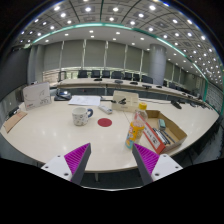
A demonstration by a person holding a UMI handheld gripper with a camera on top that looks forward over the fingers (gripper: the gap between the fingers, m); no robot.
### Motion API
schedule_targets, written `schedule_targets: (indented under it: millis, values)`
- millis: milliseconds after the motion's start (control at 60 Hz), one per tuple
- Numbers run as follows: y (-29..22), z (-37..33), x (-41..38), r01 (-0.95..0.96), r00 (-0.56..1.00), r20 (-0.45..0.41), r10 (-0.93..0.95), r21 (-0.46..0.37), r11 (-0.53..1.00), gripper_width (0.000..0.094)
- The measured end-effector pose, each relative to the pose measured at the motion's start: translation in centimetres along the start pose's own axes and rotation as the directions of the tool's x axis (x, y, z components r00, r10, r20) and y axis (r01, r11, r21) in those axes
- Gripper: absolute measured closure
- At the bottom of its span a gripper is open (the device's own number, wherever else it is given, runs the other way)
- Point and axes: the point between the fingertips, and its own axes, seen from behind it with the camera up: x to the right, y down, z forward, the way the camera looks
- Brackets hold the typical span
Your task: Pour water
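Spread apart and holding nothing, the gripper (110, 162) hovers short of the bottle (137, 124) standing just ahead of its right finger, with the mug (81, 116) beyond its left finger, so I judge pouring hasn't begun.

One camera, riding my gripper, looking forward along the fingers.

I'm viewing from just above the table (60, 130), facing across it toward the far chairs (105, 74) and ceiling lights; the fingers (72, 160) are showing nearest, a mug (81, 116) and bottle (137, 124) sitting close ahead.
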Motion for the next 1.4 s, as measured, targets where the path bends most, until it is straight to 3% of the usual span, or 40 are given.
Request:
schedule_targets:
  millis: [183,417,483,567,867,983,1167,1400]
  values:
    - [1.0,7.6,6.9,-0.047,0.998,-0.036,0.048,0.019,0.999,0.0069]
    - [-0.3,16.8,10.0,-0.062,0.998,0.012,0.061,0.076,0.995,0.0083]
    - [-0.5,18.7,9.5,-0.061,0.997,0.049,0.057,0.087,0.994,0.0152]
    - [-0.2,20.1,9.7,-0.062,0.997,0.062,0.056,0.088,0.994,0.0413]
    - [-2.3,20.8,9.8,-0.006,0.999,0.042,0.002,0.095,0.995,0.0532]
    - [-5.7,20.6,10.1,0.105,0.994,-0.028,-0.103,0.117,0.988,0.0534]
    - [-13.7,21.3,9.4,0.432,0.886,-0.244,-0.395,0.118,0.894,0.0534]
    - [-21.6,23.3,3.2,0.851,0.465,-0.451,-0.762,-0.012,0.526,0.0536]
